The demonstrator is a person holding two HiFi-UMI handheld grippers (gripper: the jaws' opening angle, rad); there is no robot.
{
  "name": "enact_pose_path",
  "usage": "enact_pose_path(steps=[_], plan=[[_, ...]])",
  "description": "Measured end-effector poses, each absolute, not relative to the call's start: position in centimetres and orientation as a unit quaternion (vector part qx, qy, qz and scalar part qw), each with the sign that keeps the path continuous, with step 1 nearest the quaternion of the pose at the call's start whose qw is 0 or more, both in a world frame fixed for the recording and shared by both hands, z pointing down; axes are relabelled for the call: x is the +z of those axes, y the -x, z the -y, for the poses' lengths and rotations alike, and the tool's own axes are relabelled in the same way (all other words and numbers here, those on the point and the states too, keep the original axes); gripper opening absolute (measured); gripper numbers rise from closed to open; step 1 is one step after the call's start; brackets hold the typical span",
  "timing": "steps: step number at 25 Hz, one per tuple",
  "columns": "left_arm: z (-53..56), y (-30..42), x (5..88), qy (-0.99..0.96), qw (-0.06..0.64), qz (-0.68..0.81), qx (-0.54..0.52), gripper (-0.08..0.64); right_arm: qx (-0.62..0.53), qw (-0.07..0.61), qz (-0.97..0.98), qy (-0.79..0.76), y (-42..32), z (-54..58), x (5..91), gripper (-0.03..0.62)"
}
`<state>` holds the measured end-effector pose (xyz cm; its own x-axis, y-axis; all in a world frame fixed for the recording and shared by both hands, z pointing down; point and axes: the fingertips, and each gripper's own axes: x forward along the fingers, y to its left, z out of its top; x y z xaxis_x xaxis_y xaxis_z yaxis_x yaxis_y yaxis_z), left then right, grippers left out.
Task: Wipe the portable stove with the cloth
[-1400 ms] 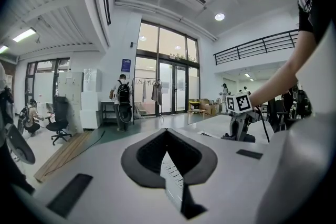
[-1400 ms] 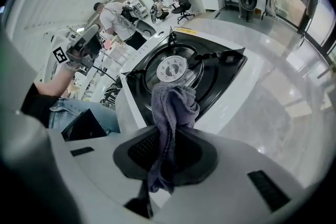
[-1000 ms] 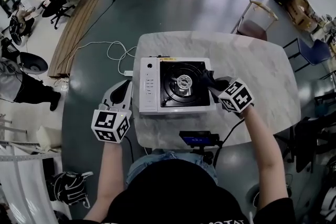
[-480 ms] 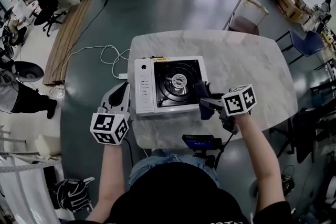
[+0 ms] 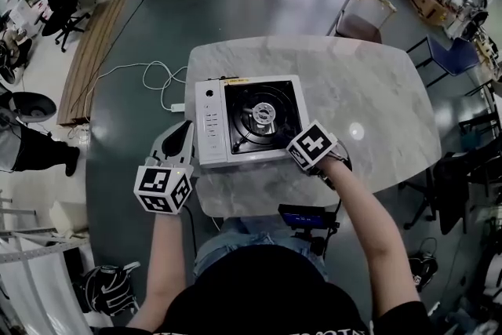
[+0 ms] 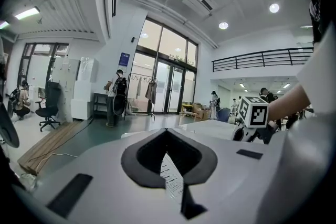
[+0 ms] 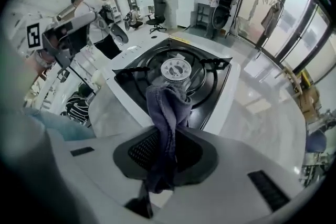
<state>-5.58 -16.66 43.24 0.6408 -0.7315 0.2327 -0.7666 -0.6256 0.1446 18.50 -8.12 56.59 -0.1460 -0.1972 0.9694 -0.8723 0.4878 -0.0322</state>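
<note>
The white portable stove (image 5: 210,125) with a black burner well (image 5: 263,115) stands on the marble table (image 5: 376,90). My right gripper (image 7: 168,136) is shut on a dark grey cloth (image 7: 167,105) that hangs bunched out of its jaws at the stove's front right corner, just short of the burner (image 7: 176,67). In the head view its marker cube (image 5: 311,147) covers the jaws and the cloth. My left gripper (image 5: 182,133) hovers left of the stove beyond the table's edge, jaws closed with nothing between them.
A white cable (image 5: 157,78) runs from the stove's left side down to the floor. A black device (image 5: 306,214) is clamped at the table's near edge. A chair (image 5: 362,12) stands at the far side. People stand in the background.
My right gripper has drawn the cloth back from over the burner's right side to the stove's front right corner. The left gripper has stayed put.
</note>
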Motion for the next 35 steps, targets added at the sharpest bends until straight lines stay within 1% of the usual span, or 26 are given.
enact_pose_path(steps=[3, 6, 11, 16, 20, 26, 31, 35], plan=[[16.7, 5.6, 43.2, -0.898, 0.116, 0.417, 0.073, 0.011, 0.395, 0.49, 0.67, -0.394, -18.6, 8.2, 56.8, 0.075], [16.9, 5.7, 43.1, -0.898, 0.118, 0.419, 0.067, 0.011, 0.431, 0.467, 0.657, -0.405, -18.6, 8.3, 56.8, 0.075], [17.0, 5.7, 43.1, -0.9, 0.12, 0.414, 0.062, 0.011, 0.442, 0.447, 0.655, -0.419, -18.4, 8.4, 56.4, 0.075], [17.0, 6.0, 43.4, -0.902, 0.123, 0.41, 0.063, 0.012, 0.409, 0.451, 0.667, -0.43, -17.4, 8.9, 56.3, 0.075], [17.1, 6.0, 43.7, -0.902, 0.13, 0.408, 0.059, 0.011, 0.442, 0.437, 0.645, -0.444, -17.4, 9.1, 56.5, 0.075], [16.9, 6.7, 43.9, -0.9, 0.138, 0.41, 0.049, 0.011, 0.519, 0.339, 0.642, -0.452, -14.6, 8.8, 56.2, 0.075], [16.6, 8.1, 44.8, -0.893, 0.148, 0.423, 0.047, 0.011, 0.583, 0.254, 0.654, -0.409, -9.5, 8.5, 56.1, 0.075], [16.4, 8.9, 45.2, -0.889, 0.153, 0.43, 0.047, 0.011, 0.619, 0.209, 0.654, -0.382, -6.5, 8.3, 56.0, 0.074]])
